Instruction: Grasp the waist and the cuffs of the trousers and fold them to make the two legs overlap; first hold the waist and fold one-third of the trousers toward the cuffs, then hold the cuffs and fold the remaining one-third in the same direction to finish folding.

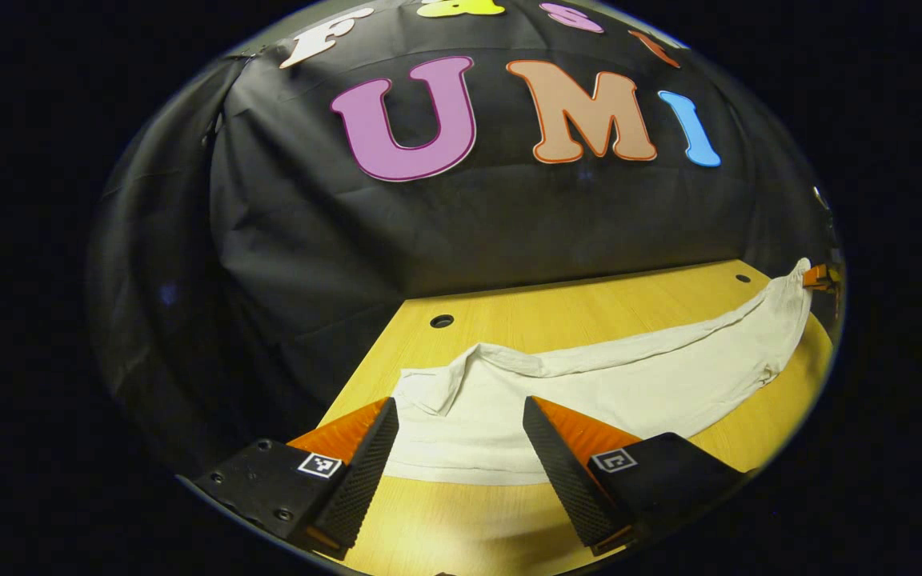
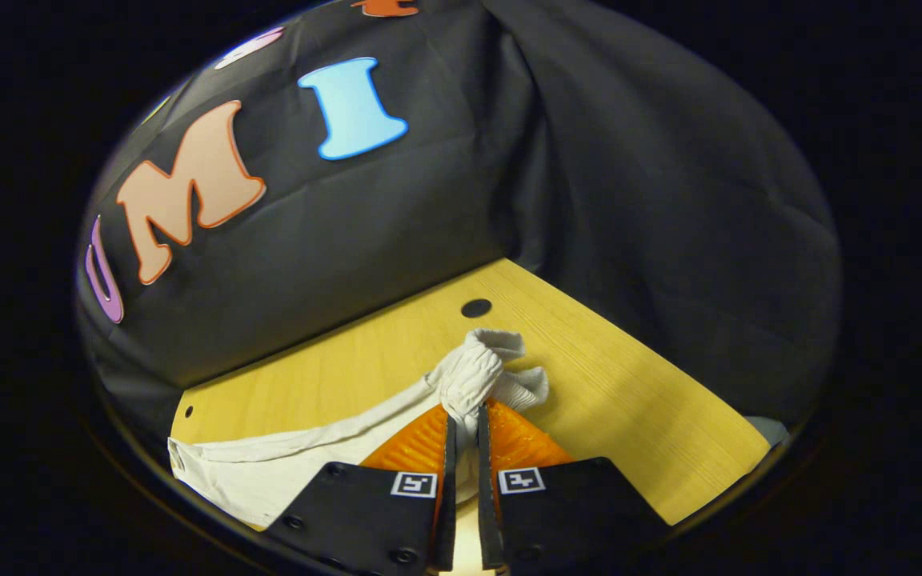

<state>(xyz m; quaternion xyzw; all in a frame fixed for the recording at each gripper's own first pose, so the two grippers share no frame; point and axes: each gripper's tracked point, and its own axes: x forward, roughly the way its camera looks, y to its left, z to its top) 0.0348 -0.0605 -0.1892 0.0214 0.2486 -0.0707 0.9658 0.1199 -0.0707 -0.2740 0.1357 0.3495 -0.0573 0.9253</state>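
On the wooden table (image 1: 589,308), white trousers (image 1: 637,384) stretch toward two o'clock from the released left gripper (image 1: 461,448); right gripper (image 2: 465,440) clenches their bunched end (image 2: 477,372).

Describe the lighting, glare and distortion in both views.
Left gripper view: fisheye bends the table edge and the trousers into arcs; warm light, soft sheen on the wall; the left tool looks sharp. Right gripper view: same curving, dim wall folds, and the bunched trousers in the right tool stay crisp, without glare.
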